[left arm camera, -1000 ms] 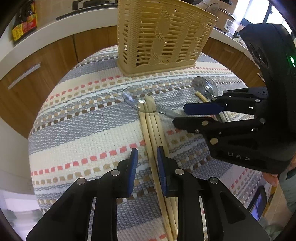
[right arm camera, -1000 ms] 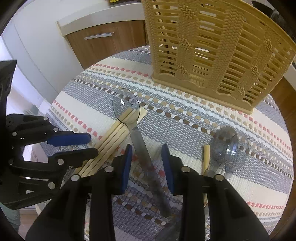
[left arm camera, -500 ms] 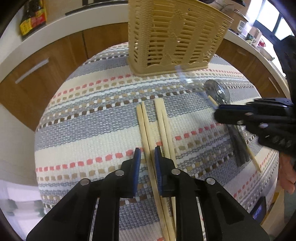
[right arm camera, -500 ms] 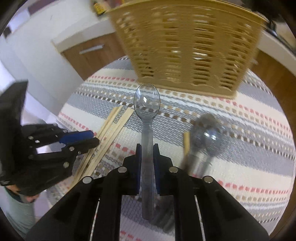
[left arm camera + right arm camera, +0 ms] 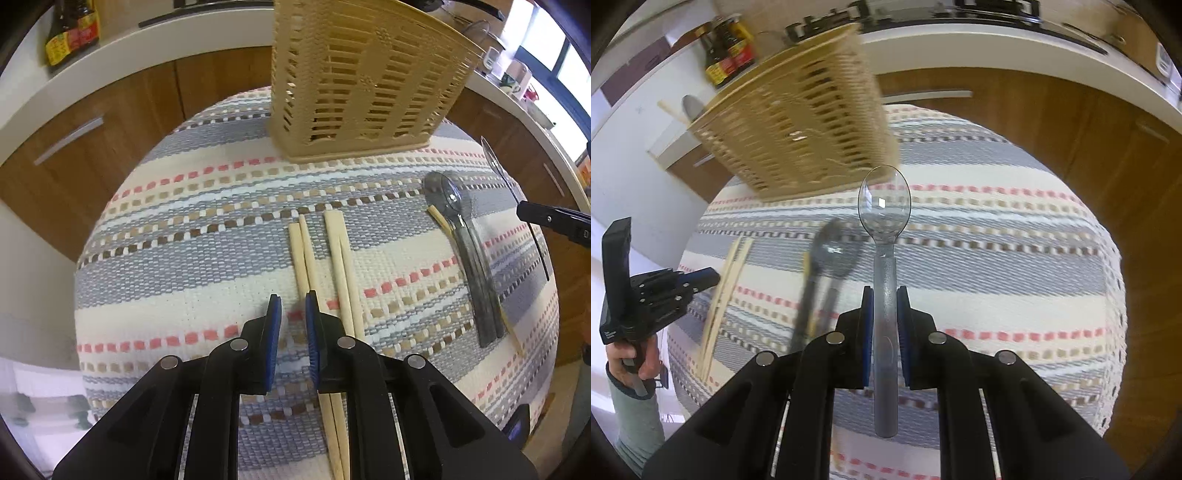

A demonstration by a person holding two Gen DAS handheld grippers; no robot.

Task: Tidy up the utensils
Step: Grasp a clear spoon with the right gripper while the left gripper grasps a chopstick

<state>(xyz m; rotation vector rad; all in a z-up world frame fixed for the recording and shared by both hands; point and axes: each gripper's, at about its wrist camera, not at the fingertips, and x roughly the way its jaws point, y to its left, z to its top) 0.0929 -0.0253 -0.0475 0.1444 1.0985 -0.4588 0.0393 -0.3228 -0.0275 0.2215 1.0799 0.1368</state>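
**Clear spoon lifted toward the basket**

Left wrist view: the left gripper (image 5: 292,306) hovers narrowly open and empty over the chopsticks (image 5: 325,266); the right-hand finger overlaps one stick.

Right wrist view: the right gripper (image 5: 885,306) clamps the clear spoon (image 5: 884,236) by its handle. Keep it level, then tip it into the basket (image 5: 798,129).

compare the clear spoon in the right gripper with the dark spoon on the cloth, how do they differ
The clear spoon is lifted off the striped cloth, clamped by its handle in the right gripper; the dark spoon lies flat on the cloth, ungripped. The clear spoon's bowl is see-through and colourless; the dark spoon's is smoky grey. The dark spoon lies against a chopstick; the clear spoon touches nothing else. Both look like plastic spoons of similar shape.
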